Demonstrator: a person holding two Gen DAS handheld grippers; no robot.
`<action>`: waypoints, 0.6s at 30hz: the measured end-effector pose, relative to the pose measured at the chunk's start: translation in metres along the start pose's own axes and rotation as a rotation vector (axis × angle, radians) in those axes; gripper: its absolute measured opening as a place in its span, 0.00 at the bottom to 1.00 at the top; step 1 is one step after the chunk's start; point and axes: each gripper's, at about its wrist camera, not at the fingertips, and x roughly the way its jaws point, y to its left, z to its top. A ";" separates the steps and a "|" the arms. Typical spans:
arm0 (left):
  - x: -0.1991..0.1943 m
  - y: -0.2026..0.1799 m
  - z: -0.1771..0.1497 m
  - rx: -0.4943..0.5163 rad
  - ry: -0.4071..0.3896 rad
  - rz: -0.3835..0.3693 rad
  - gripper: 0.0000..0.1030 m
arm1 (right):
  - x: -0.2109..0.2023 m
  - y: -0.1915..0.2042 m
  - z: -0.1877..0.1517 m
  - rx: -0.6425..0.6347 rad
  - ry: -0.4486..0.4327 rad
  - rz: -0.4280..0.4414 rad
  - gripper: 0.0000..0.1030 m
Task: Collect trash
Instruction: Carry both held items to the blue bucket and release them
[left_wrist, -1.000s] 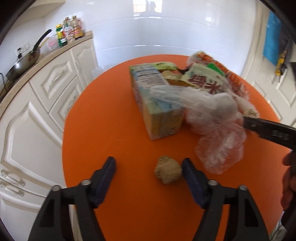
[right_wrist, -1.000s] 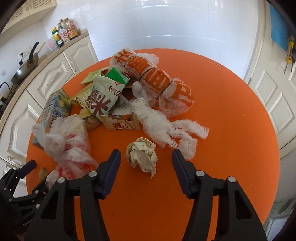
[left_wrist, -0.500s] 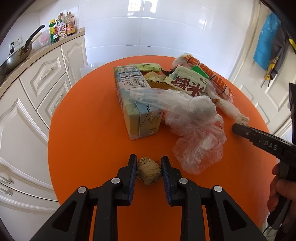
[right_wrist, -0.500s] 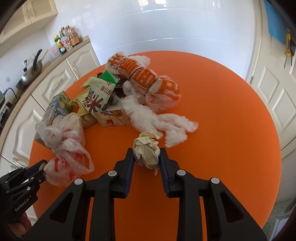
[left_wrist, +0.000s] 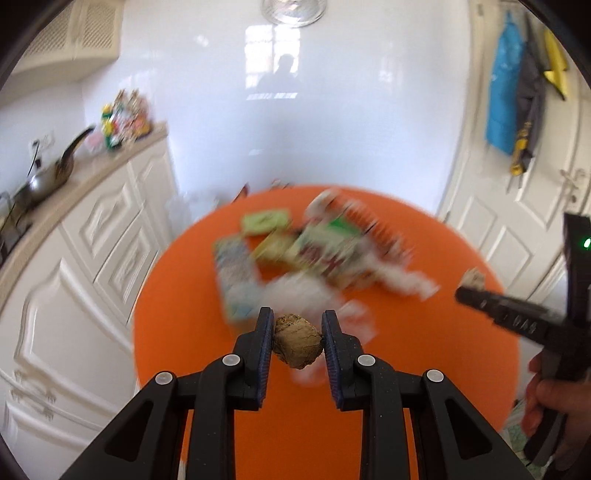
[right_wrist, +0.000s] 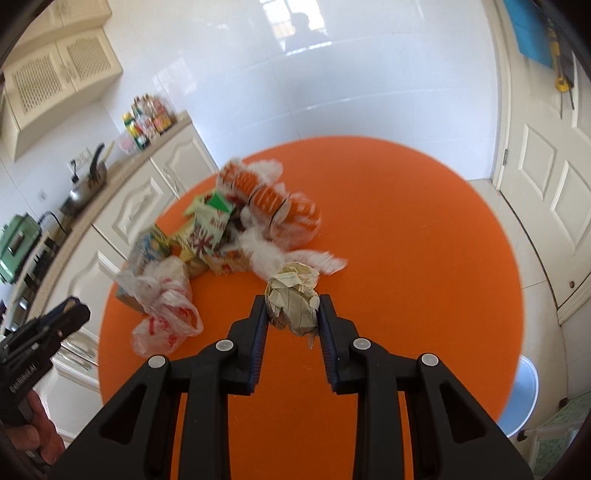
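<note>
My left gripper (left_wrist: 297, 325) is shut on a small brown lump of trash (left_wrist: 296, 340) and holds it above the round orange table (left_wrist: 184, 332). My right gripper (right_wrist: 292, 303) is shut on a crumpled paper ball (right_wrist: 293, 297), also lifted above the table (right_wrist: 424, 240). A heap of trash lies on the table's far left: a drink carton (right_wrist: 147, 245), snack wrappers (right_wrist: 208, 225), an orange-and-white bag (right_wrist: 273, 199) and a tied plastic bag (right_wrist: 164, 310). The left wrist view is blurred by motion.
White cabinets (right_wrist: 147, 192) with a countertop, pan (right_wrist: 86, 184) and bottles (right_wrist: 147, 122) stand left of the table. A white door (right_wrist: 546, 184) is at the right. A blue-rimmed bin (right_wrist: 521, 398) sits on the floor beside the table's right edge.
Both grippers closed on their pieces about half a second ago and have since lifted them up off the table and back from the heap.
</note>
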 end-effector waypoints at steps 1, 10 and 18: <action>-0.004 -0.008 0.005 0.009 -0.013 -0.020 0.22 | -0.006 -0.004 0.001 0.007 -0.012 0.001 0.26; -0.012 -0.128 0.042 0.120 -0.051 -0.295 0.22 | -0.084 -0.090 0.007 0.132 -0.153 -0.082 0.26; 0.003 -0.300 0.011 0.310 0.083 -0.601 0.22 | -0.157 -0.223 -0.034 0.323 -0.210 -0.343 0.26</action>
